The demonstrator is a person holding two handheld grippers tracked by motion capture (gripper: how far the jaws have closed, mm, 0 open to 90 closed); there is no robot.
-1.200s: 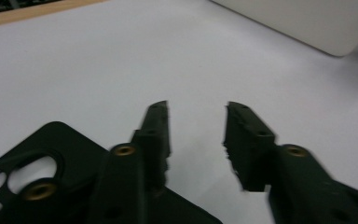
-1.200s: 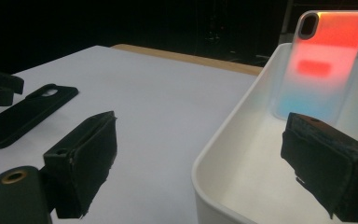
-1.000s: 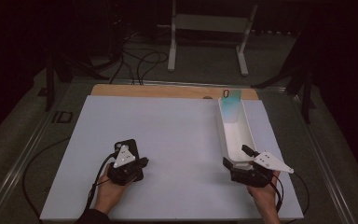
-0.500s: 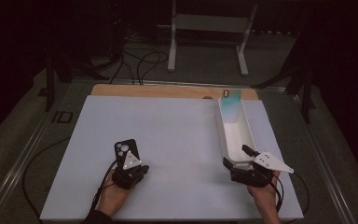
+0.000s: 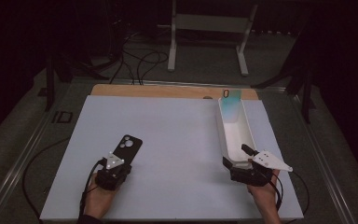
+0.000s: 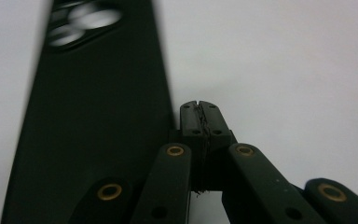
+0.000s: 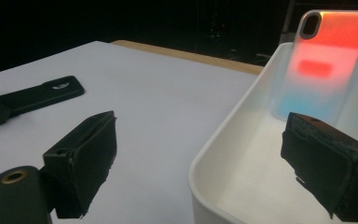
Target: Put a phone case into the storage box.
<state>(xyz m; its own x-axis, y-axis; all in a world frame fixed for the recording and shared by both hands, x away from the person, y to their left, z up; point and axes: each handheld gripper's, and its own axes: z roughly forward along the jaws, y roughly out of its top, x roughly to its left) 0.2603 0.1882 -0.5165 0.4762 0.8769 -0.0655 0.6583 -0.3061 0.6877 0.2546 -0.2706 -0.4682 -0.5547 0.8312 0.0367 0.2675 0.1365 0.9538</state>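
Observation:
A black phone case (image 5: 127, 147) (image 6: 88, 140) lies flat on the white board (image 5: 177, 140), its camera cutout at the far end. My left gripper (image 5: 120, 162) (image 6: 200, 116) is shut with nothing between its jaws, right beside the case's near right edge. A long white tray (image 5: 221, 126) (image 7: 223, 154) stands at the right. An iridescent phone case (image 5: 231, 105) (image 7: 326, 65) leans upright against its far wall. My right gripper (image 5: 235, 156) (image 7: 205, 163) is open astride the tray's near left wall, one jaw outside and one over the inside. The black case (image 7: 37, 95) also lies far to its left.
A wooden strip (image 5: 168, 91) borders the board's far edge. Behind the table, a metal stand (image 5: 205, 42) and cables (image 5: 140, 60) sit on the dark floor. Metal rails (image 5: 28, 154) run along the table's sides.
My left gripper has drawn back toward the near left, uncovering more of the black case. The right gripper and the tray have stayed still.

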